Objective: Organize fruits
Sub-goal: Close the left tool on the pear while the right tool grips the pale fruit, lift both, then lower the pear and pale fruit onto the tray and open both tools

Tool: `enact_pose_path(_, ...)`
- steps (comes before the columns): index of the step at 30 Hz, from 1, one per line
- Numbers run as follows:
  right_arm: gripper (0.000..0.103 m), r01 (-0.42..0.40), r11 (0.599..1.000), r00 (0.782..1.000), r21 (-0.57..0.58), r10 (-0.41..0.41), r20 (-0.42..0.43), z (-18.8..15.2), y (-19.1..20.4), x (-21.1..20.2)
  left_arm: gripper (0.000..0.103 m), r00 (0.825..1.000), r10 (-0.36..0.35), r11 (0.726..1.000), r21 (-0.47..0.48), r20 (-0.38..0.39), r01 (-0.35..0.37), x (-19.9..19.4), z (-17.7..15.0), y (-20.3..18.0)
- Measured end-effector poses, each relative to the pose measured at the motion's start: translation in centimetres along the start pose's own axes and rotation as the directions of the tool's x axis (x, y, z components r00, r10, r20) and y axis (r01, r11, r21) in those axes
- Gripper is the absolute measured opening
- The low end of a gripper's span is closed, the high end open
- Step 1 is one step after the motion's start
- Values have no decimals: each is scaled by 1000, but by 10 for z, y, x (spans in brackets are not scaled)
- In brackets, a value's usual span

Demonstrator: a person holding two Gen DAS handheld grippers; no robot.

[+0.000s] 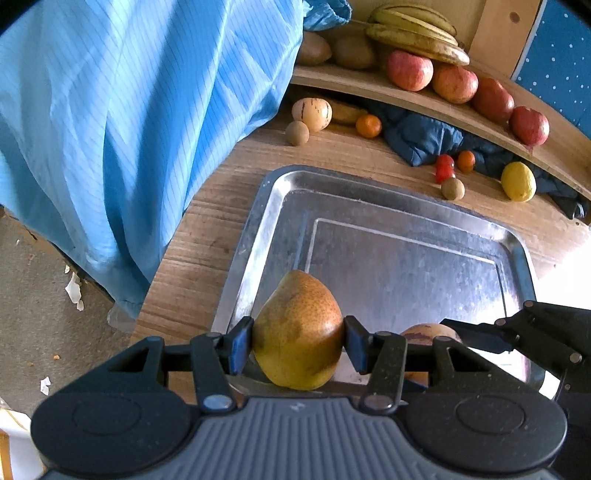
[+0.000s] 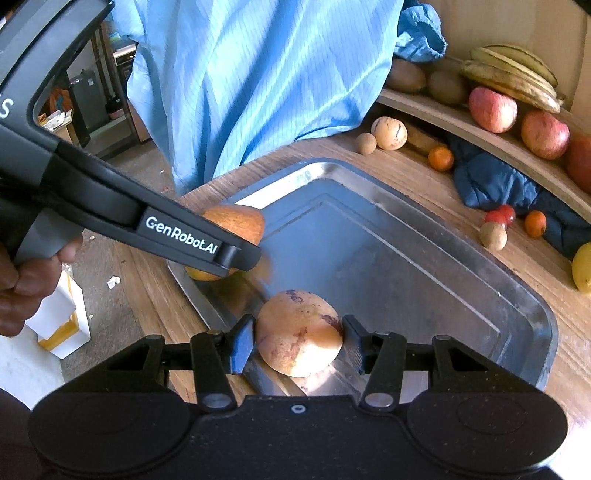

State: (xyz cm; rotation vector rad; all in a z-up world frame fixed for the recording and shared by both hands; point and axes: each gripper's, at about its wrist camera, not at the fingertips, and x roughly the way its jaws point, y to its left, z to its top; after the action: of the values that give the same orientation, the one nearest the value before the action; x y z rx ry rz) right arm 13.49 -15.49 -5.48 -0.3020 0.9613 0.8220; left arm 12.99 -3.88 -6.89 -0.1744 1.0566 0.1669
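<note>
My left gripper (image 1: 298,341) is shut on a yellow-brown speckled pear (image 1: 298,332), held over the near left corner of a metal tray (image 1: 369,206). In the right wrist view that pear (image 2: 236,221) shows behind the left gripper's black body (image 2: 177,229). My right gripper (image 2: 298,341) is shut on a pale round fruit with purple streaks (image 2: 299,332), held over the tray (image 2: 406,236) near its front edge. The same fruit (image 1: 430,332) peeks out at the lower right of the left wrist view.
A curved wooden shelf (image 1: 369,85) at the back holds bananas (image 1: 413,33), red apples (image 1: 410,70) and kiwis. Loose on the wooden table (image 1: 207,229) lie a striped melon (image 1: 312,112), small oranges, tomatoes, a lemon (image 1: 518,181) and a dark blue cloth (image 1: 424,140). A person's blue garment (image 1: 129,129) hangs at left.
</note>
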Motion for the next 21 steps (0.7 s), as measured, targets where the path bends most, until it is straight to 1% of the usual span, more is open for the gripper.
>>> enact_pose_path(7, 53, -6, 1000, 1000, 12, 6, -1, -1, -3, -4, 57, 1000, 6, 1000, 1, -13, -6, -1, -2, -1)
enact_pose_path(10, 57, -8, 1000, 1000, 14, 8, 0, -1, -5, -6, 57, 1000, 8, 1000, 8, -16, -8, -1, -2, -2)
enact_pose_path(11, 59, -6, 1000, 1000, 16, 6, 4, 0, -6, -7, 57, 1000, 10, 1000, 13, -11, -9, -3, -2, -2)
enact_pose_path(12, 63, -5, 1000, 1000, 19, 4, 8, 1, -7, -9, 57, 1000, 11, 1000, 17, -6, -10, -5, -1, -3)
enact_pose_path(13, 67, -3, 1000, 1000, 22, 2, 11, 1, -8, -11, 61, 1000, 11, 1000, 22, -2, -11, -8, 0, -3)
enact_pose_path(14, 75, -1, 1000, 1000, 26, 1, 13, 2, -10, -14, 67, 1000, 15, 1000, 26, 1, -15, -11, 1, -3)
enact_pose_path(15, 81, -1, 999, 1000, 32, 0, 14, 1, -11, -17, 70, 1000, 19, 999, 30, 4, -19, -14, 2, -3)
enact_pose_path(17, 86, 1, 999, 1000, 41, -1, 11, 2, -14, -25, 83, 1000, 26, 999, 42, 9, -27, -22, 3, -2)
enact_pose_path(19, 91, 13, 999, 1000, 43, -13, 8, 4, -15, -33, 87, 1000, 28, 998, 59, 12, -29, -29, 3, -1)
enact_pose_path(21, 98, 19, 998, 1000, 54, -19, -2, 3, -17, -42, 91, 1000, 29, 996, 86, 2, -29, -36, 3, 1)
